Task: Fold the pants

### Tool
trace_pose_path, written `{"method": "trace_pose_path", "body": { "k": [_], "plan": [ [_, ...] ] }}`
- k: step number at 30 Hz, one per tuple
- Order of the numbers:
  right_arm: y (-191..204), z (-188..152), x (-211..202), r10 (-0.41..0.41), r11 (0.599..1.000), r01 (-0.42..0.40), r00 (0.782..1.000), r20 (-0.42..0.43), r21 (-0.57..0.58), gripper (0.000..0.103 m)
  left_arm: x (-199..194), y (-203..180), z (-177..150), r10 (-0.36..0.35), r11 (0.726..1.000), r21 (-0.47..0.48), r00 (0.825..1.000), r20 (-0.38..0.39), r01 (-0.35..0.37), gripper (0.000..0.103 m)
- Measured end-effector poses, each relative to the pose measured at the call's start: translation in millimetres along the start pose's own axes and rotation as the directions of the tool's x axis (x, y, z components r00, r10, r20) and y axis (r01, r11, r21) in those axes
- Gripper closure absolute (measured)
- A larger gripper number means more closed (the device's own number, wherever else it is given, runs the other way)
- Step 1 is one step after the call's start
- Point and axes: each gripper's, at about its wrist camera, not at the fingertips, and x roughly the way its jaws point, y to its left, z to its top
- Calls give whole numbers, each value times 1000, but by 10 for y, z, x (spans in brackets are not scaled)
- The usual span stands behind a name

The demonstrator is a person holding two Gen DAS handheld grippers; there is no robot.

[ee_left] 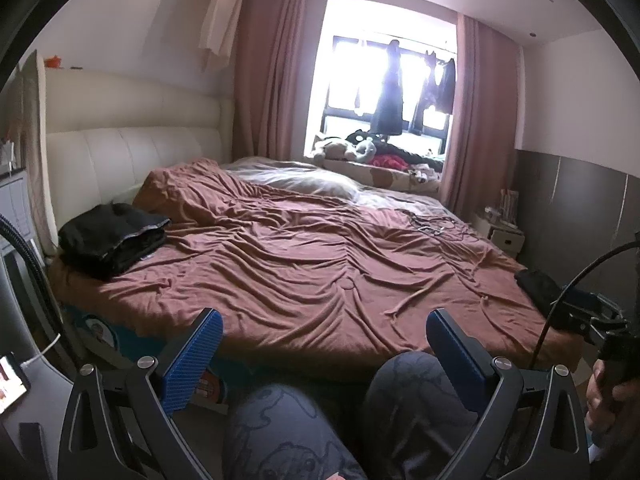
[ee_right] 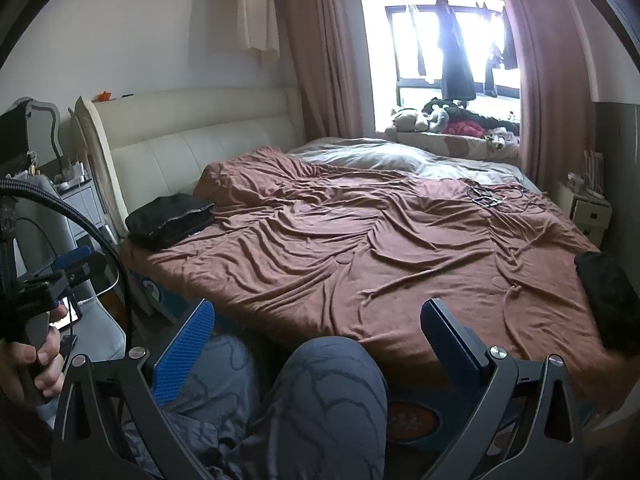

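A folded stack of black pants (ee_left: pixel 112 236) (ee_right: pixel 170 220) lies on the brown bedsheet (ee_left: pixel 304 264) (ee_right: pixel 360 248) near the headboard, at the bed's left corner. Another black garment (ee_left: pixel 538 286) (ee_right: pixel 608 296) sits bunched at the bed's right edge. My left gripper (ee_left: pixel 324 340) is open and holds nothing, hovering over the person's knees short of the bed's near edge. My right gripper (ee_right: pixel 320 320) is likewise open with nothing between its blue pads (ee_right: pixel 184 356). Both stand well apart from either garment.
The person's knees in grey patterned trousers (ee_left: pixel 288 432) (ee_right: pixel 328 400) fill the foreground. Cables and a small device (ee_right: pixel 486 200) lie on the far right of the bed. A nightstand (ee_right: pixel 592 216) stands right, a cream headboard (ee_left: pixel 132 148) left, and plush toys (ee_right: pixel 420 120) on the windowsill.
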Motion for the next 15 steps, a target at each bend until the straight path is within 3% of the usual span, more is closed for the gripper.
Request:
{"method": "trace_pose_path", "body": {
  "k": [15],
  "plan": [
    [-54,-48,-29,12,1000,-12,1000,-1,12,0,-50,38,3,11,1000,-11,1000,-5,-11,0]
  ]
}}
